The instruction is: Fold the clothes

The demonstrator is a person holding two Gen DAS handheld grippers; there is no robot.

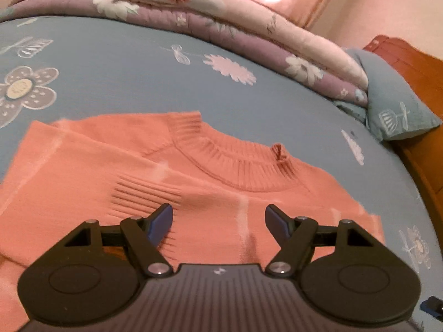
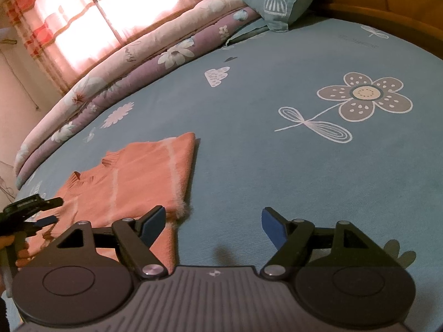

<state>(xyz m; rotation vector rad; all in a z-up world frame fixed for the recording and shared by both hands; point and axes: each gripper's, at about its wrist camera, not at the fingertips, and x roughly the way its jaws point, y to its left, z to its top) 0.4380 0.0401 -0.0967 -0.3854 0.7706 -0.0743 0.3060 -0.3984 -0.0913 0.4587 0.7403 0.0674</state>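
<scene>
an orange sweater [image 1: 155, 182] lies partly folded on the blue flowered bed sheet [image 1: 124, 83], collar toward the rolled quilt [image 1: 221, 22]. the left gripper [image 1: 218, 220] hovers over it, fingers spread and holding nothing. the right gripper [image 2: 213, 222] sits beside the sweater's edge over bare sheet, fingers spread and empty.

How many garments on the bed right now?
1. A single orange sweater lies partly folded on the blue bedsheet, under the left gripper and left of the right gripper. Others could be outside both views.
</scene>
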